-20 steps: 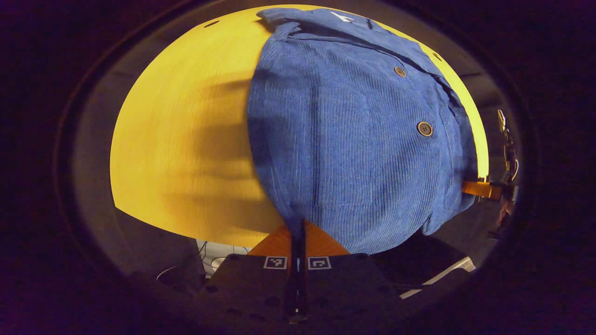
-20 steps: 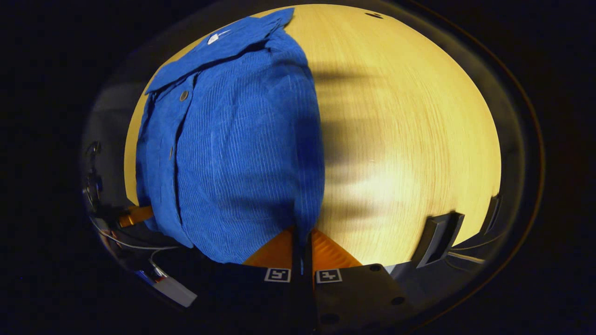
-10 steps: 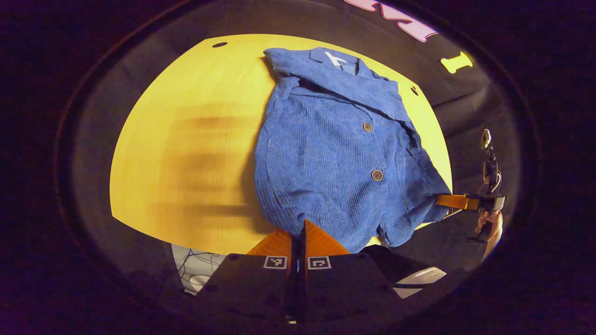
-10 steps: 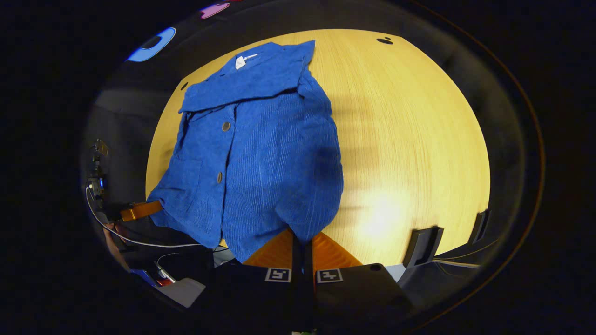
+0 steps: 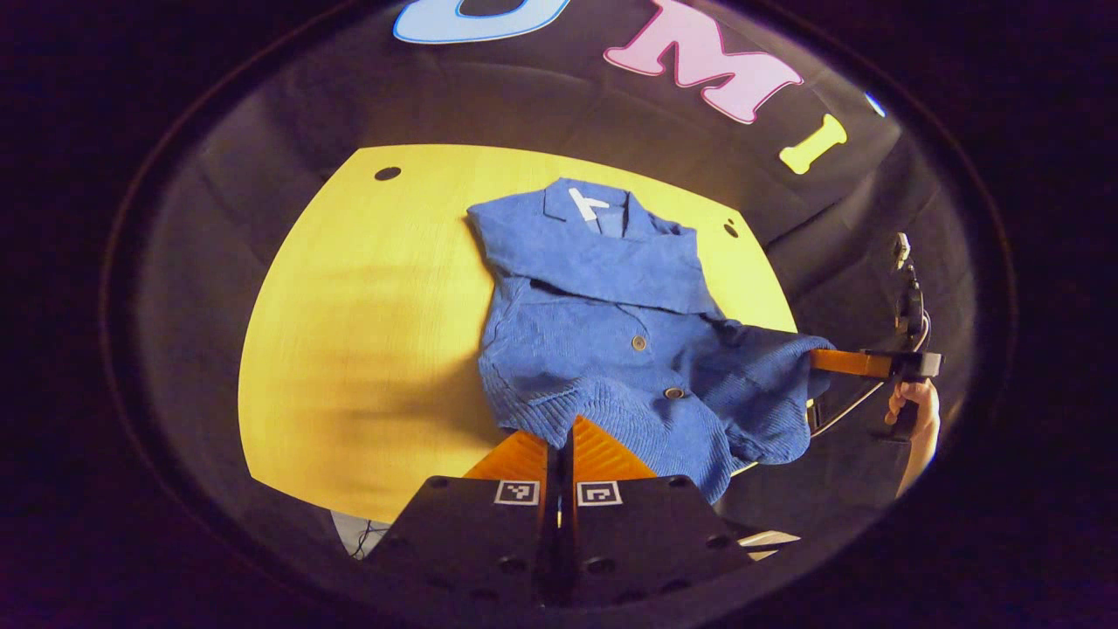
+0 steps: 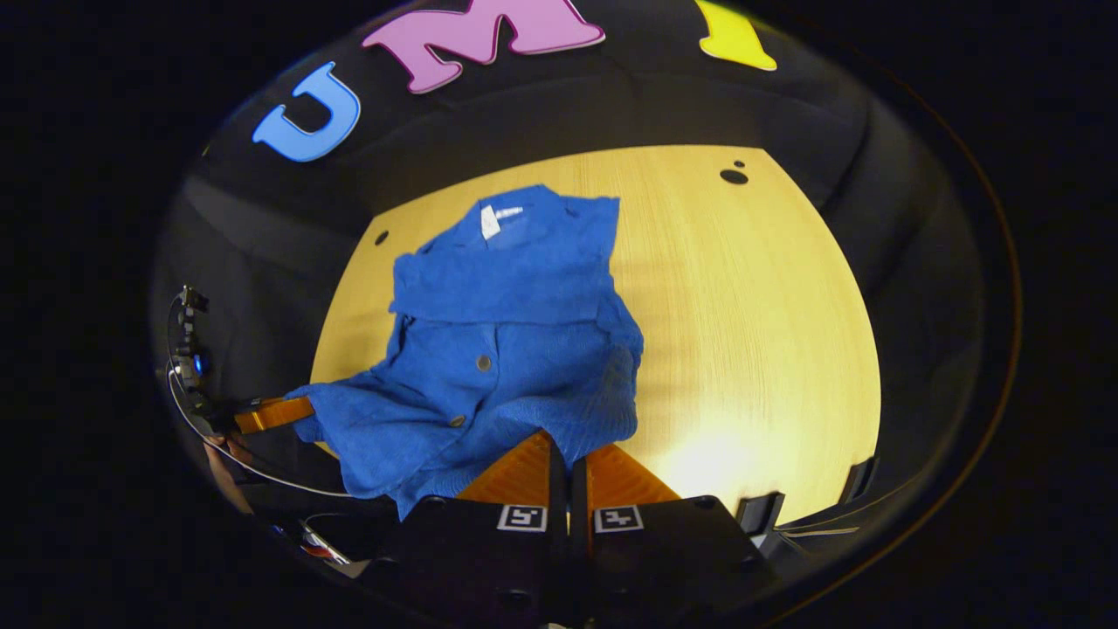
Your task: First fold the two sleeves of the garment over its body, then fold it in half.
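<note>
A blue corduroy garment (image 5: 603, 288) with buttons lies collar-far on the yellow table (image 5: 349, 332). A folded band of cloth crosses it below the collar. My left gripper (image 5: 559, 439) is shut on the near hem corner, which is lifted off the table. In the left gripper view the right gripper (image 5: 825, 360) pinches the other hem corner, held up at the right. In the right gripper view the garment (image 6: 507, 288) rises from the table (image 6: 751, 332) toward my right gripper (image 6: 568, 456), shut on the hem. The left gripper (image 6: 293, 409) holds the far corner at the left.
A hand (image 5: 913, 406) grips the right gripper's handle, with a cable hanging below it. Small dark holes (image 5: 387, 173) (image 6: 734, 176) mark the table's far corners. A dark bracket (image 6: 755, 511) sits at the table's near right edge. Black cloth walls stand behind the table.
Both grippers have risen and drawn back with the hem still pinched. The lower part of the garment has come up off the table and bunched, and more of the table and wall show.
</note>
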`<move>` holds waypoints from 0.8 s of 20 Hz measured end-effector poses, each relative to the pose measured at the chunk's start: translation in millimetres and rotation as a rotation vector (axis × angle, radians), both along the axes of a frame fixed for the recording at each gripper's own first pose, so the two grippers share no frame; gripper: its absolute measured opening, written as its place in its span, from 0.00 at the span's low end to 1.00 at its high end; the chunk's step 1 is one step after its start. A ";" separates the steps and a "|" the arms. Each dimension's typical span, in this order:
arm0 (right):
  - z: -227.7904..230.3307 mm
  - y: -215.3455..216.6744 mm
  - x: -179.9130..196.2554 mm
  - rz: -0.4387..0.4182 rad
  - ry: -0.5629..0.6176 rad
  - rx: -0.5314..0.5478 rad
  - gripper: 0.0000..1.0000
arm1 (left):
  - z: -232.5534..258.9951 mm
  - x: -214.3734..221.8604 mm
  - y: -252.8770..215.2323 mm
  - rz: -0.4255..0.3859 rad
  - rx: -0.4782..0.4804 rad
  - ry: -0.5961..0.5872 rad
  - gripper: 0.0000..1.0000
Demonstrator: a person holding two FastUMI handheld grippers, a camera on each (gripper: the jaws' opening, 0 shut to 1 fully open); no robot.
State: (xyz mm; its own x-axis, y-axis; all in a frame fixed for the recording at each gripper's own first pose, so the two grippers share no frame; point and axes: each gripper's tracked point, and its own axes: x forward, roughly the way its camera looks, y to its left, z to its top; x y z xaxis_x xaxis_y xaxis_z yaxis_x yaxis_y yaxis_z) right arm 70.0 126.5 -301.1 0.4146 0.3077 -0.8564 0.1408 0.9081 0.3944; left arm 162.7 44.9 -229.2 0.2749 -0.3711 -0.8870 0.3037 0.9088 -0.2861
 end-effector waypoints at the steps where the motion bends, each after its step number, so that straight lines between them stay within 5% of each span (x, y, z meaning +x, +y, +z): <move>1: 11.5 3.9 13.7 -0.029 -0.034 0.013 0.05 | 7.2 13.6 1.3 -0.001 0.003 -0.032 0.00; 7: 47.2 -2.4 103.8 -0.161 -0.167 0.025 0.05 | 42.9 93.5 -5.3 0.044 -0.009 -0.086 0.00; 12: 16.2 -36.5 207.5 -0.213 -0.173 -0.046 0.05 | 32.2 161.6 -24.5 0.172 -0.021 0.025 0.00; 16: -28.4 -24.9 273.2 -0.170 -0.169 -0.024 0.05 | 8.7 221.1 -32.2 0.208 0.058 0.021 0.00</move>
State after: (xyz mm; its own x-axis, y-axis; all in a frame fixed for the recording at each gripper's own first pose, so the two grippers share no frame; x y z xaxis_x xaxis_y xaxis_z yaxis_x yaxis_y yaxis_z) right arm 343.2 101.6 -329.6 0.5965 0.2013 -0.7770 0.2265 0.8865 0.4035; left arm 383.8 12.7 -220.5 0.3216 -0.2567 -0.9114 0.1028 0.9663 -0.2359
